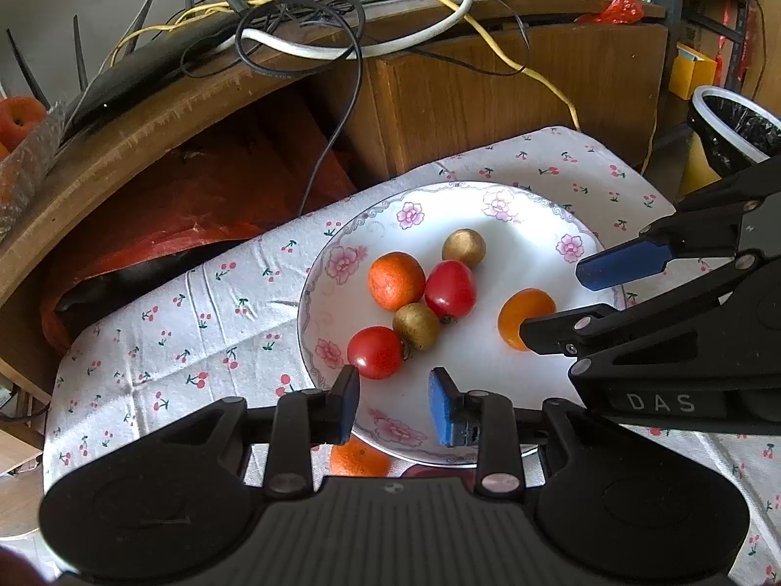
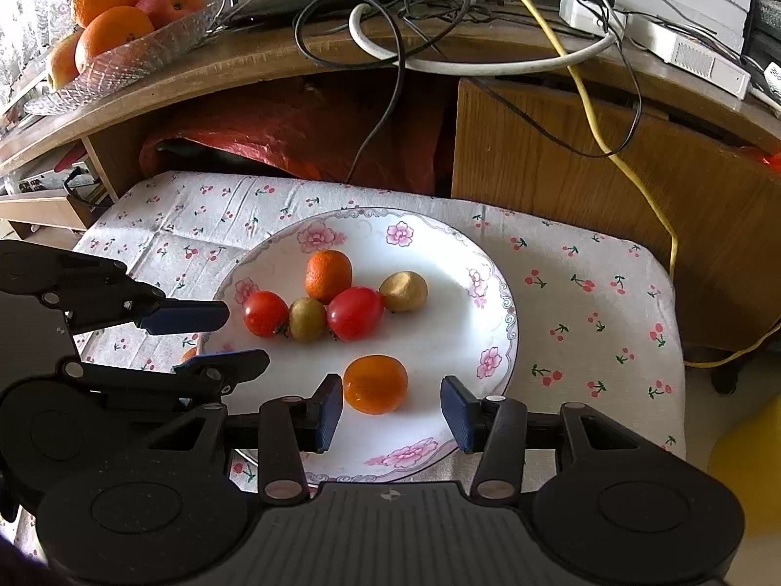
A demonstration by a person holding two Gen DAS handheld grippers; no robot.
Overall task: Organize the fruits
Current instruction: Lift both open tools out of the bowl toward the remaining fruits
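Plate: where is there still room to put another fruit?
The plate is bare on its right side, beyond the kiwi, and along the far rim. The cloth right of it is bare too. The middle cluster around the tomato is crowded.

Both grippers held low over the near side of the table, jaws apart.

The left gripper [image 1: 394, 403] hangs at the near-left edge with its blue-padded fingers [image 1: 441, 405] spread and nothing between them; the right wrist view shows it reaching in from the left [image 2: 222, 339]. The right gripper [image 2: 390, 408] sits just beside it toward the near-right, fingers wide, nothing clamped; the left wrist view shows it entering from the right [image 1: 561, 300].
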